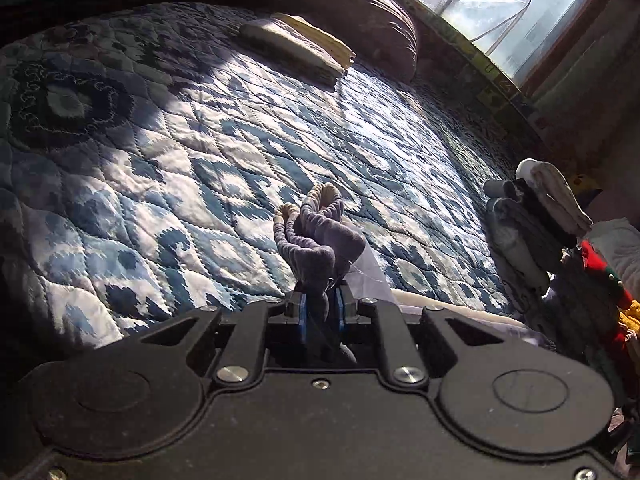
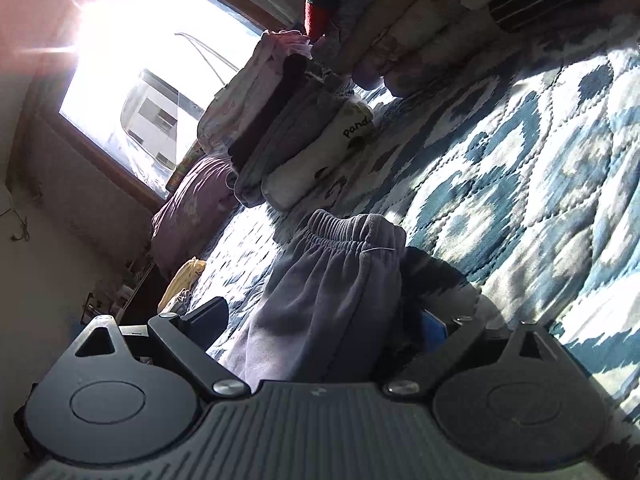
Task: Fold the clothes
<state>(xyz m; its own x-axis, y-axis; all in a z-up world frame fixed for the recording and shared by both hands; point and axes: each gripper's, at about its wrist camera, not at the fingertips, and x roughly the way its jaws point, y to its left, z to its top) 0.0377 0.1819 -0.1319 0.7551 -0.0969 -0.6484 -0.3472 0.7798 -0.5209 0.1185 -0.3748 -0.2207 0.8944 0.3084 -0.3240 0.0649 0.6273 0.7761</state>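
Note:
A pair of grey-purple sweatpants [image 2: 328, 288] with an elastic waistband is the garment in hand. In the left wrist view my left gripper [image 1: 320, 304] is shut on a bunched part of the sweatpants [image 1: 316, 236], and the ruffled waistband sticks up past the blue pads [image 1: 303, 312]. In the right wrist view my right gripper [image 2: 320, 320] stands wide open above the quilt. The pants fill most of the gap between its fingers [image 2: 208, 314]. The right finger is largely hidden in shadow behind the cloth.
A blue and white quilted bedspread [image 1: 224, 152] covers the bed. A folded cream cloth [image 1: 296, 46] and a brown pillow [image 1: 376, 20] lie at the far end under a window [image 1: 500, 4]. Stacks of folded clothes [image 2: 296, 136] line the bed's edge.

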